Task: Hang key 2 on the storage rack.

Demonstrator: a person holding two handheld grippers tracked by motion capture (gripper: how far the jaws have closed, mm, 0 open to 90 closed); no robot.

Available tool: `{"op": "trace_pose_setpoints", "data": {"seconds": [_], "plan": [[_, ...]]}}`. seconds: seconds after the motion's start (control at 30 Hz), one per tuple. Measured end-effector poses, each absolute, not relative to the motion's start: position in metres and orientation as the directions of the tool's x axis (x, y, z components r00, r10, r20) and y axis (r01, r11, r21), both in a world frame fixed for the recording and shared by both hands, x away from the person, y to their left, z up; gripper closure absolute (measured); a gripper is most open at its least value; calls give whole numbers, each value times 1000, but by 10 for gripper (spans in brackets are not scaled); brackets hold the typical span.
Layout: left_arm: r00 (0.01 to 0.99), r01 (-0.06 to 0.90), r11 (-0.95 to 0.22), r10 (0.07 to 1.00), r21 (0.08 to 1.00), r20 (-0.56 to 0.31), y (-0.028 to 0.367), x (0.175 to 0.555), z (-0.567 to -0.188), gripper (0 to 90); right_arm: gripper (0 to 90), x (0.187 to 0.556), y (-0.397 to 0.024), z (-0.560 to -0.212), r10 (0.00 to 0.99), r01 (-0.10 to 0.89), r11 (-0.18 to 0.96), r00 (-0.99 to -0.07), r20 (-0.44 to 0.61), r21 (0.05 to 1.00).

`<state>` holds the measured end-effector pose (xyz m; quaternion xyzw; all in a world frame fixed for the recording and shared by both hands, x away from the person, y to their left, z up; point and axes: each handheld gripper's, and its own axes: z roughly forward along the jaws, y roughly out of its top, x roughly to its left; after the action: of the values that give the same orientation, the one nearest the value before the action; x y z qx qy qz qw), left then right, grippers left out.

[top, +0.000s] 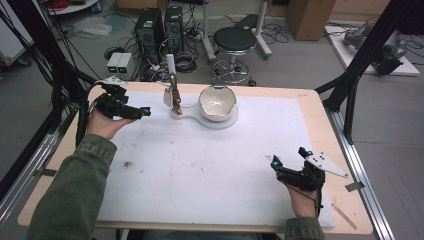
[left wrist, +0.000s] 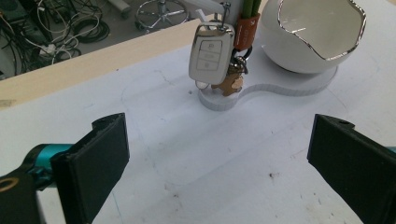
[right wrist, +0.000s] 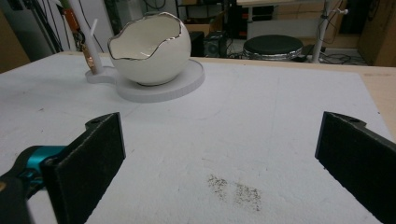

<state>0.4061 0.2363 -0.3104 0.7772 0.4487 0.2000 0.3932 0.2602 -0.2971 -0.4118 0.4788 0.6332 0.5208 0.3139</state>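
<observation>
Two claws are hovering over the bench, both released and gripping nothing. Left claw (top: 142, 112) is sitting near the far left corner, aiming at the key bunch (left wrist: 215, 60); right claw (top: 275, 163) is waiting near the near right corner, well apart from everything.

Key bunch is hanging on the stand post (left wrist: 249, 9), at the far edge of the bench, left of middle, just beside the eggshell bowl (top: 217, 103) on the same white stand base (left wrist: 280, 88). The white car fob (left wrist: 211, 53) is facing the left claw, with an orange leather strap (left wrist: 246, 31) and a small brass piece (left wrist: 229, 84) dangling behind it.

Handling guess: bunch is looking light, rigid in each part but loose as a whole, so it is likely swinging when touched. Smooth plastic fob may be slippery. Best hold is probably across the fob's flat sides, then lifting up to clear the post. Bowl is looking fragile and is sitting close, so watch the sweep.

Left gripper view is giving fob buttons and ring detail; high view is blurring these into a small shape. Right gripper view is giving the bowl's jagged metallic rim (right wrist: 140, 32) and dark specks (right wrist: 236, 189) on the bench.
</observation>
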Motion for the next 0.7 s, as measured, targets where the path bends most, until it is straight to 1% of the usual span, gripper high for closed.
{"op": "trace_pose_setpoints", "data": {"seconds": [0.23, 0.5, 0.7], "plan": [[503, 529, -251, 862, 811, -61, 250, 390, -316, 60, 4, 260, -297, -412, 933, 281, 1, -346, 101, 960], [517, 512, -256, 854, 820, -56, 253, 378, -322, 60, 4, 262, -297, -412, 932, 288, 6, -348, 99, 958], [509, 511, -229, 858, 829, -77, 259, 363, -332, 60, 4, 263, -297, -412, 931, 286, 7, -351, 98, 958]]}}
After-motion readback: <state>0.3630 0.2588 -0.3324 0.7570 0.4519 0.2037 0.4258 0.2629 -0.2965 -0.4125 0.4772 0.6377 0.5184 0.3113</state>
